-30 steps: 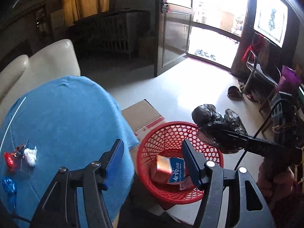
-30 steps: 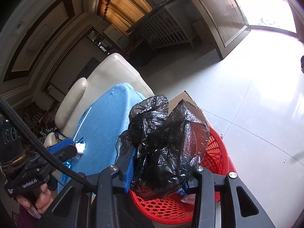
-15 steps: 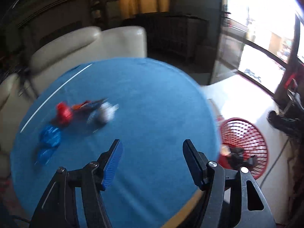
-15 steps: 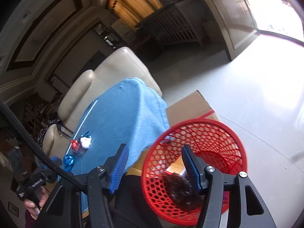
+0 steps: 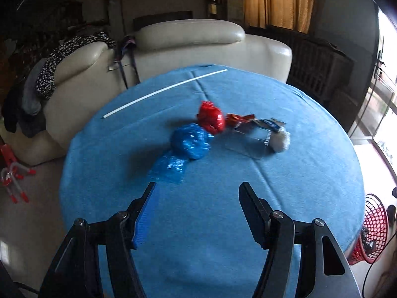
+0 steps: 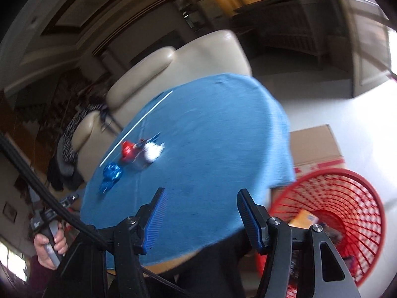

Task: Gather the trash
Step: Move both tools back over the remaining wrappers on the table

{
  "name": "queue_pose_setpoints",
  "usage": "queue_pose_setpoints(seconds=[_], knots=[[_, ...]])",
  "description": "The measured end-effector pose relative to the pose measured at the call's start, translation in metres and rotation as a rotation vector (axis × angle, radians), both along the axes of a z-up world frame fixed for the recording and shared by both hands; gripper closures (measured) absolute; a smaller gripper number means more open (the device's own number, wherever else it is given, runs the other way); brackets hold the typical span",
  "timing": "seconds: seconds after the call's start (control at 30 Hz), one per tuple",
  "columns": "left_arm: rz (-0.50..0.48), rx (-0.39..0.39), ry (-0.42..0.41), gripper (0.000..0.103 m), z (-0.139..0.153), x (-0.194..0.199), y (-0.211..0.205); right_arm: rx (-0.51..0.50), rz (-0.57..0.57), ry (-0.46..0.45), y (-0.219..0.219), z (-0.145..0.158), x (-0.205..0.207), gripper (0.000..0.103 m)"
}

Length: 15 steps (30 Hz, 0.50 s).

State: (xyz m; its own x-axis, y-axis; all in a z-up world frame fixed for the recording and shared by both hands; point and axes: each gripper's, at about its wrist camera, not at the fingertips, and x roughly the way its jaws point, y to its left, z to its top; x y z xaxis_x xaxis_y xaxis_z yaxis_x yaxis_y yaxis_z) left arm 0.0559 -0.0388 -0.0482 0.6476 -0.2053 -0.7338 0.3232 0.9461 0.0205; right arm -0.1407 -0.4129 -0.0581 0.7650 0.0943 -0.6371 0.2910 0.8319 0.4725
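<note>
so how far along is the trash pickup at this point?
Partly done. The red basket beside the table already holds some trash, an orange carton among it. Nothing is in hand: left tool and right tool are both open. Left on the blue tablecloth: blue wrapper, red wrapper, white wad, white straw.

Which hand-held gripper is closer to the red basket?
The right. The right hand-held gripper hangs open just beside the red basket, at the table's edge. The left hand-held gripper is open over the blue tablecloth, facing the wrappers, with the basket far off to its right.
</note>
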Motion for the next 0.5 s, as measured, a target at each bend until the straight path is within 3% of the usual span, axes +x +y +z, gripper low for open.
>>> queue_pose_setpoints(seconds=[0.5], knots=[[-0.009,-0.028,0.097,0.036,-0.031,0.074,0.028,-0.076,0.234,0.106,0.073,-0.009,0.145,0.041]])
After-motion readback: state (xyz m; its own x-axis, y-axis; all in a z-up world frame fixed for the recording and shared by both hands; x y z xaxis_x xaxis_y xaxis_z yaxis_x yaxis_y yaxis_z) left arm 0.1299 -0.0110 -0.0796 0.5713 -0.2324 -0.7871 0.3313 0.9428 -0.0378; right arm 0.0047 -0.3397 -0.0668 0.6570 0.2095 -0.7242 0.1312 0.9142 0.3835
